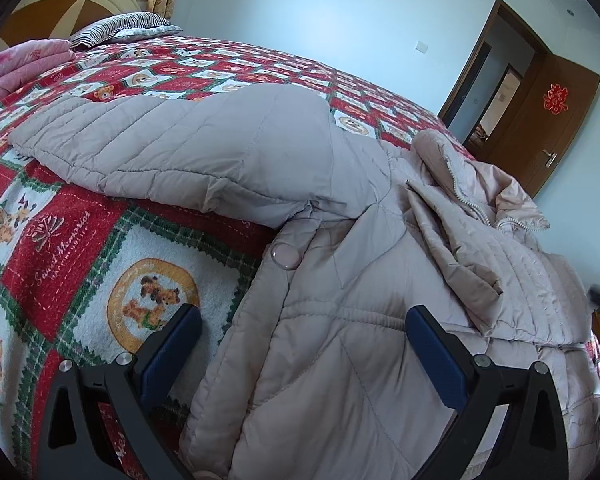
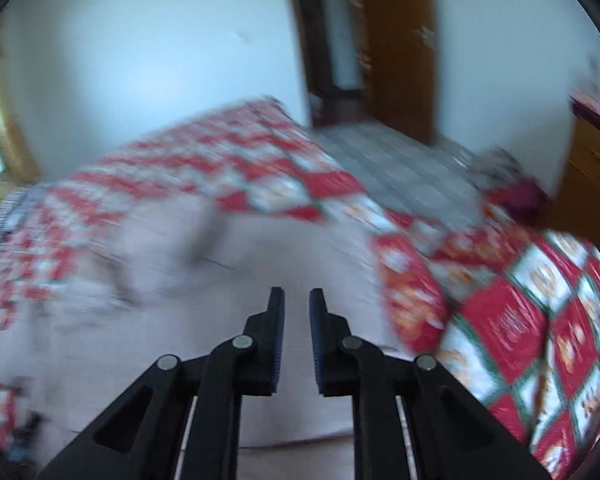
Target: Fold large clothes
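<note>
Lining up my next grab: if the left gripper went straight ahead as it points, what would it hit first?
Most likely the quilted beige jacket: the open left gripper frames its edge, over the bear-print bedspread. Depth is unclear.

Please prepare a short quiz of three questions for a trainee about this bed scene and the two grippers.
1. True or false: the left gripper is closed on the padded jacket.
2. What lies under the jacket? A) a wooden floor B) a red patterned bedspread C) a grey sofa
3. Does the right gripper hold anything between its fingers?

Key:
1. False: its jaws stand wide open over the jacket's edge.
2. B
3. No: only a narrow empty gap shows.
</note>
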### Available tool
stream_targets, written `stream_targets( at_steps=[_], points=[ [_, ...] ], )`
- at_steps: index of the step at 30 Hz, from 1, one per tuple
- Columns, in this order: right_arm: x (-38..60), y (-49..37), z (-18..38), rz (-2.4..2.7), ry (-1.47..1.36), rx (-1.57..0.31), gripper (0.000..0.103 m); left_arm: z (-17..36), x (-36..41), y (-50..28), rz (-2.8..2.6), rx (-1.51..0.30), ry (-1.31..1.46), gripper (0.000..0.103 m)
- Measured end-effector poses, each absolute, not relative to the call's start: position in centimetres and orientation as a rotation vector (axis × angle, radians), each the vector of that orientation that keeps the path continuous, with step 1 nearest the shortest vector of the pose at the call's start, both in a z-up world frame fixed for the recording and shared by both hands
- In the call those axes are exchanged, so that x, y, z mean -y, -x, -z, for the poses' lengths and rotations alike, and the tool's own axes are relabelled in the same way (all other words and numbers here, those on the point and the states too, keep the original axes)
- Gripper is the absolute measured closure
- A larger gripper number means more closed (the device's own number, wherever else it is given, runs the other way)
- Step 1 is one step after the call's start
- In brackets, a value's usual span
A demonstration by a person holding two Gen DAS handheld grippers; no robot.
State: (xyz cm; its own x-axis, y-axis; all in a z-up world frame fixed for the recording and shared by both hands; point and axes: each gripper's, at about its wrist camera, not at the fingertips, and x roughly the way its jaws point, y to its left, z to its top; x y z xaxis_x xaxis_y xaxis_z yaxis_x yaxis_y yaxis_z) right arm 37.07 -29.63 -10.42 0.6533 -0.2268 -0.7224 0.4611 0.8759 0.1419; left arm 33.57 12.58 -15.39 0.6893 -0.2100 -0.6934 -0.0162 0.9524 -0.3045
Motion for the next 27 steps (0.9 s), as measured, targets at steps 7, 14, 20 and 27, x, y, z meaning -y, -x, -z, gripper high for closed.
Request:
stream_targets(
  at_steps=[7,14,20,27],
  points=[
    [30.4,-37.3,14.1,0.377,-0.408,-0.794,0.087,15.3,-11.5,-34.0,0.058,-0.853,0.208,0.001],
    [29.0,-37.1,14.2,0.432,-0.294,-0.776,0.082,8.6,-7.8,-33.9,0.074,-0.764,0.112,0.001],
    [28.5,-37.1,14.3,0.428,-0.278,-0.765,0.073,8.5,-3.8,-37.4,-0.001,-0.733,0.043,0.001],
    [28.4,-37.3,14.4,0.415,-0.279,-0.761,0.067,14.5,-2.6,-39.2,-0.103,-0.847,-0.051,0.001]
  ],
)
